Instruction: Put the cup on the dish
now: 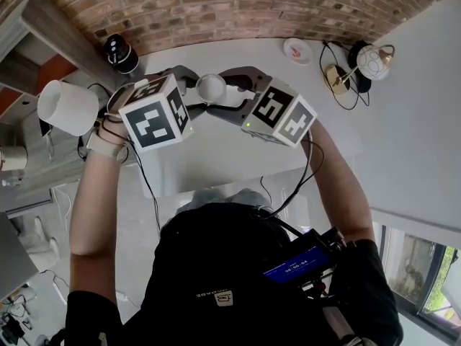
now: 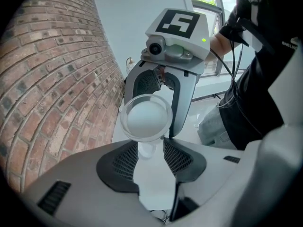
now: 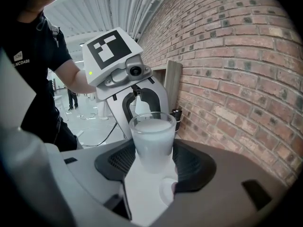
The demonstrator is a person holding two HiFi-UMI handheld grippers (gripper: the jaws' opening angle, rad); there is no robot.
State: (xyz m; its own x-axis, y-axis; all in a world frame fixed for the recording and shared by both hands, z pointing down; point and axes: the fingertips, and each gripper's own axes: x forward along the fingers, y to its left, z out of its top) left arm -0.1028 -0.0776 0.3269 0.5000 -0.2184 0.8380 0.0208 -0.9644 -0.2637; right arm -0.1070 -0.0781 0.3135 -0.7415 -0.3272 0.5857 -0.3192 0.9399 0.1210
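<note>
A frosted clear cup (image 1: 211,87) hangs upright above the white table (image 1: 238,56), between my two grippers, which face each other. My right gripper (image 3: 154,150) is shut on the cup (image 3: 152,141), its pads pressed to the cup's sides. My left gripper (image 2: 150,148) looks down on the cup (image 2: 146,117) from the far side, with its jaws closed narrowly on the lower part. In the head view the left gripper (image 1: 193,91) and the right gripper (image 1: 229,91) meet at the cup. The small pinkish dish (image 1: 296,50) lies on the table, far right of the cup.
A brick wall (image 1: 238,6) runs along the table's far edge. A white lamp shade (image 1: 67,107) stands at the left and a black device (image 1: 119,51) near the wall. A round lamp (image 1: 373,62) with a cable sits right of the dish.
</note>
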